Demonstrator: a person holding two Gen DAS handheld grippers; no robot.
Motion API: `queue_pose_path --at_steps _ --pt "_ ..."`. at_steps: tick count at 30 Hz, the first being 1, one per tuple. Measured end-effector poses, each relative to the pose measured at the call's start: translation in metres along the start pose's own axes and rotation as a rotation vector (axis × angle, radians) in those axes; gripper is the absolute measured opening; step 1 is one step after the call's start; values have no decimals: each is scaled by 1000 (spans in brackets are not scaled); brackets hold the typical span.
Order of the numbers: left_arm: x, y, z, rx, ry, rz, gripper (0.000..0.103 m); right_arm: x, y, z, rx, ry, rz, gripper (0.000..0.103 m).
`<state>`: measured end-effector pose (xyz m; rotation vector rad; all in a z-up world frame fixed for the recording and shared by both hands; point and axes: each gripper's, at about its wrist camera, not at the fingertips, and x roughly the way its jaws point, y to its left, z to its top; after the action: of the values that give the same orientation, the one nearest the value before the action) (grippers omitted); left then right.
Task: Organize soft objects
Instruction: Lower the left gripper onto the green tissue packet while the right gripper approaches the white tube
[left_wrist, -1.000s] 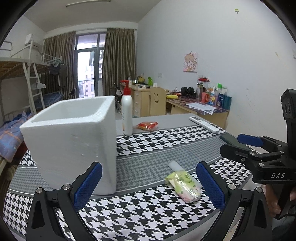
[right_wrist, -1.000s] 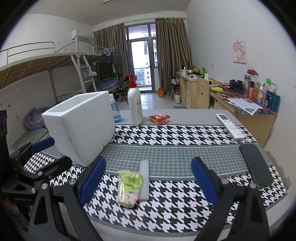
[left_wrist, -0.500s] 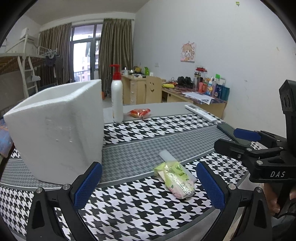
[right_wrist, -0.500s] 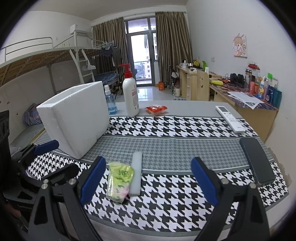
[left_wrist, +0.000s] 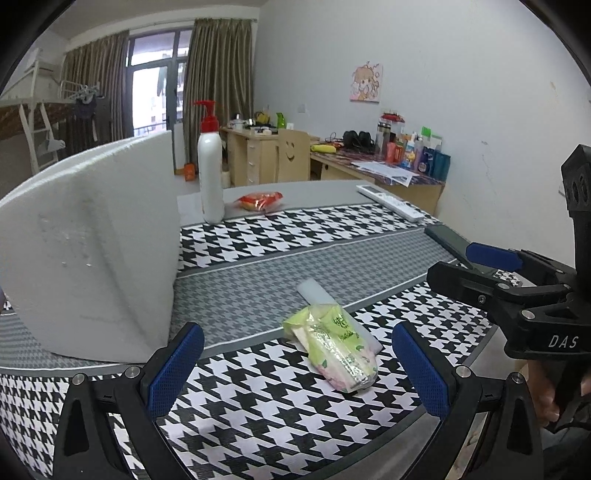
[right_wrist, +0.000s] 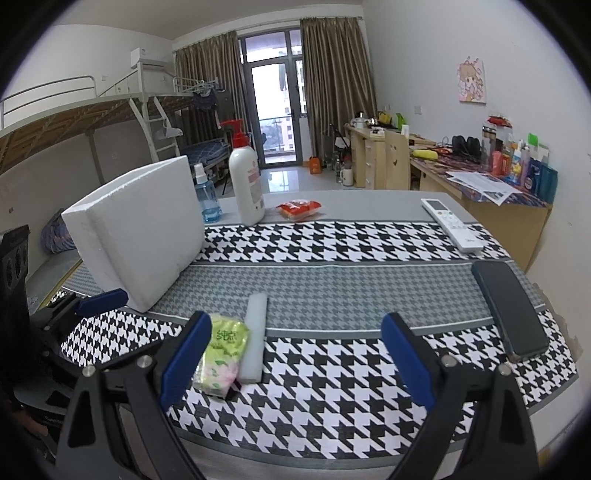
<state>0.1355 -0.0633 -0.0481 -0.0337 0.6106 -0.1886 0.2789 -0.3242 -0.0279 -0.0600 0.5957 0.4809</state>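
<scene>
Tissue pack (left_wrist: 334, 349) sits near the surface (left_wrist: 258, 291) edge between the wide-open, empty left claw (left_wrist: 297, 369), probably lined up for grabbing, right claw (right_wrist: 295, 360) also gaping, empty.

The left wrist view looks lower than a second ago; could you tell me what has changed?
Both open grippers, left and right, have come down and closer to the green tissue pack. Nothing was grasped. The pack, white foam strip and white foam box stayed put.
</scene>
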Motion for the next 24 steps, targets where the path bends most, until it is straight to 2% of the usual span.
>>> queue_pose_path --at_steps 9,18,24 --pt "20 -11 -2 7 53 -2 102 9 -11 -4 11 29 -8 95" --pt "43 -18 -5 -8 117 35 102 19 -25 -11 26 61 3 95" --pt "51 -20 -6 -24 148 53 96 25 -27 -14 22 77 28 95"
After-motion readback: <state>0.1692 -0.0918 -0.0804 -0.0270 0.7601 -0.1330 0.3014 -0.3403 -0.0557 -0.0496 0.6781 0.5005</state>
